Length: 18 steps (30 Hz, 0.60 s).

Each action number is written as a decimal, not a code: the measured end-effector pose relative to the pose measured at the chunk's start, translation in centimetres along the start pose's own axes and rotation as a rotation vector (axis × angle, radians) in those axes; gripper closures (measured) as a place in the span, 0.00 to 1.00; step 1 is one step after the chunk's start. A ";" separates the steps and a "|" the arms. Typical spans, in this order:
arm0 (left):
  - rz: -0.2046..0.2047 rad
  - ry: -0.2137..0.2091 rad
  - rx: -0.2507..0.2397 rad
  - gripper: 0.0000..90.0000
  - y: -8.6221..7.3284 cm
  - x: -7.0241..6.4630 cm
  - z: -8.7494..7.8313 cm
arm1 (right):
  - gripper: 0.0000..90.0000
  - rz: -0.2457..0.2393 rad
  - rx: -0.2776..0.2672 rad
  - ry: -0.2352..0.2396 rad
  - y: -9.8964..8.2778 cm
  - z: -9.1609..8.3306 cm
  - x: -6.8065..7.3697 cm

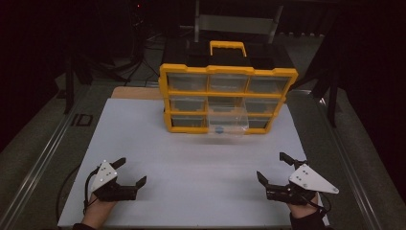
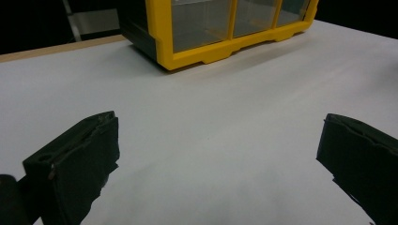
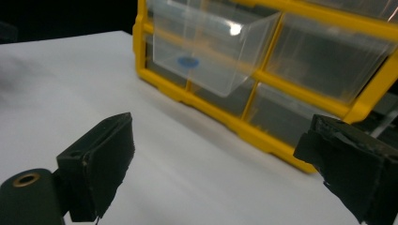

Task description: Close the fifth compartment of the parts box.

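Clear plastic drawer point(image 1: 229, 122), pulled out of the yellow box point(image 1: 165, 81) at the desk's point(image 1: 143, 143) far end, looks light, slippery and bendy, so hold its front edge; both hand-held grippers point(image 1: 131, 172) point(image 1: 270, 166) wait open and empty.

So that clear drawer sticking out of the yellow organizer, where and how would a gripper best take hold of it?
Probably by the front wall of the clear drawer, coming straight from the person's side. It juts from the middle column of the yellow organizer, so its front lip is free. The right gripper, jaws open, already faces it; a jaw either side of that thin wall looks workable. A small blue item lies inside.
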<state>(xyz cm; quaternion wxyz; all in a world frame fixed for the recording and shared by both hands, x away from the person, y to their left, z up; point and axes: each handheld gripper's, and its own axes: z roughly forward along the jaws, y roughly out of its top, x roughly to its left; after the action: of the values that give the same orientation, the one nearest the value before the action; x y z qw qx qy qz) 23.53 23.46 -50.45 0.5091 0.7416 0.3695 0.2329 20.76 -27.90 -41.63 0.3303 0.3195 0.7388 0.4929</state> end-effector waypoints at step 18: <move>-0.001 -0.005 -0.005 0.00 0.0 0.0 0.0 | 0.09 -0.025 -0.107 -0.010 5.2 1.4 2.0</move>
<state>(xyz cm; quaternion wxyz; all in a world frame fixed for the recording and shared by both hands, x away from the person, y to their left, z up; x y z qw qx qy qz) 23.52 23.46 -50.41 0.5119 0.7409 0.3681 0.2315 21.50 -23.96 -37.53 0.3568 0.2945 0.7139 0.5257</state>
